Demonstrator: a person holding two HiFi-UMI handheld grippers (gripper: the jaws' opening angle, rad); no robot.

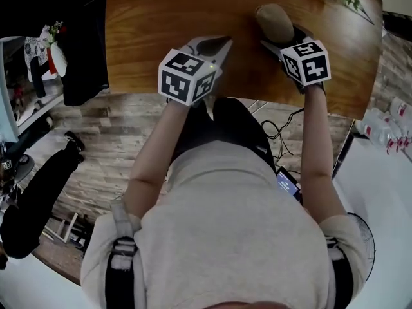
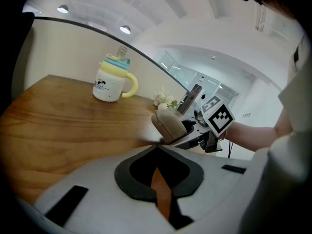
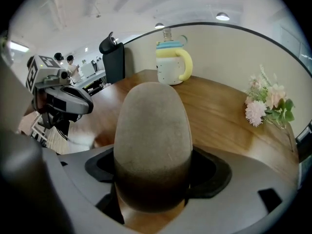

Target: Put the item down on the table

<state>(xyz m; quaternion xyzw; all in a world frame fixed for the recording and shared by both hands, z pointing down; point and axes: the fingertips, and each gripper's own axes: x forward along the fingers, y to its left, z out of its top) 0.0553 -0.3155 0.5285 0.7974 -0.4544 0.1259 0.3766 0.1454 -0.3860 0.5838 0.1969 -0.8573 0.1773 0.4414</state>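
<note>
Right tool (image 3: 153,191) clenched on a tan egg-shaped item (image 3: 152,135), held over the wooden tabletop (image 1: 161,18); contact with the wood not discernible. Left tool (image 2: 157,147) pinched together, empty, just beside it. Yellow sippy cup (image 3: 171,62) stands farther back on the tabletop.

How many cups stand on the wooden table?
1. The yellow-handled cup stands upright near the far edge of the table. The head view misses it, so more may be hidden.
</note>
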